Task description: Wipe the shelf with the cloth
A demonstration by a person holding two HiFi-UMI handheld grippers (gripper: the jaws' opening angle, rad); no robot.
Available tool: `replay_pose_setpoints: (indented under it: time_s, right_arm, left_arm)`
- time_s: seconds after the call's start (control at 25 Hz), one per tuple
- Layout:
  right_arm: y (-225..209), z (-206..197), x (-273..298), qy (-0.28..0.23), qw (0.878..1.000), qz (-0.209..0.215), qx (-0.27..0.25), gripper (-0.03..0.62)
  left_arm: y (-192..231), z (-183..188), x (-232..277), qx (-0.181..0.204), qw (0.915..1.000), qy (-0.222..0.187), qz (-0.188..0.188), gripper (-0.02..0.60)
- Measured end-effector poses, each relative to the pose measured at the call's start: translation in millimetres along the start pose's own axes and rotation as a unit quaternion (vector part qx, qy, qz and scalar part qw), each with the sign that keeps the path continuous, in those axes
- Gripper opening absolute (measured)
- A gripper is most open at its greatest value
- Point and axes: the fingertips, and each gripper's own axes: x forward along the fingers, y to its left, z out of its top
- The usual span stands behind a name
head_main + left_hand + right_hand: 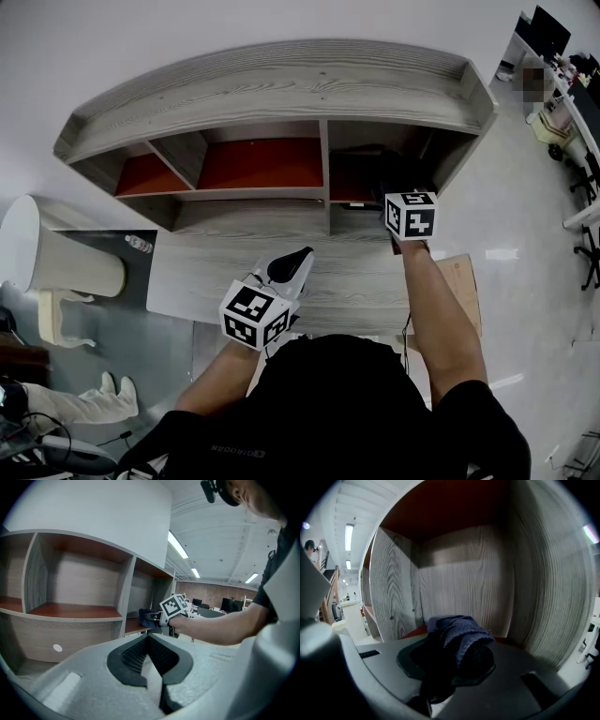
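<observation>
A grey wood shelf unit (281, 89) with red-brown boards stands against the wall. My right gripper (454, 660) reaches into the lower right compartment (375, 173) and is shut on a dark blue cloth (458, 631), which sits bunched between its tips just above the red-brown shelf board (412, 631). In the head view only its marker cube (410, 214) and the forearm show. The left gripper view shows the cloth (147, 616) at that compartment's mouth. My left gripper (149, 638), white, hangs over the grey desk top (206, 272), shut with nothing in it.
The middle compartment (258, 161) and left compartment (145, 173) show bare red-brown boards. A white cylindrical bin (56, 255) stands left of the desk, a small bottle (139, 244) beside it. A cardboard box (464, 281) lies to the right. Office chairs (586, 187) stand far right.
</observation>
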Motion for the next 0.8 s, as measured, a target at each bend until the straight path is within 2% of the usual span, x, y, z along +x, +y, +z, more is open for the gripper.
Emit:
replay_pose_setpoints:
  time_s: [0.28,0.52,0.8]
  right_arm:
    - [-22.8,-6.7,-8.6,-0.002,0.999,-0.019,0.034,0.095]
    - [-38.0,-8.2,-14.2,-0.004,0.998,-0.04,0.041,0.095]
    - [-40.8,-7.0,-16.3,-0.008,0.998,-0.043,0.044,0.095]
  left_arm:
    - [-3.5,1.2,2.5,0.005,1.0,0.001,-0.007,0.008]
    - [-5.9,1.3,4.4,0.007,0.9999,0.003,-0.011,0.008]
    - [-9.5,2.0,5.8,0.009,0.9998,0.003,-0.015,0.008]
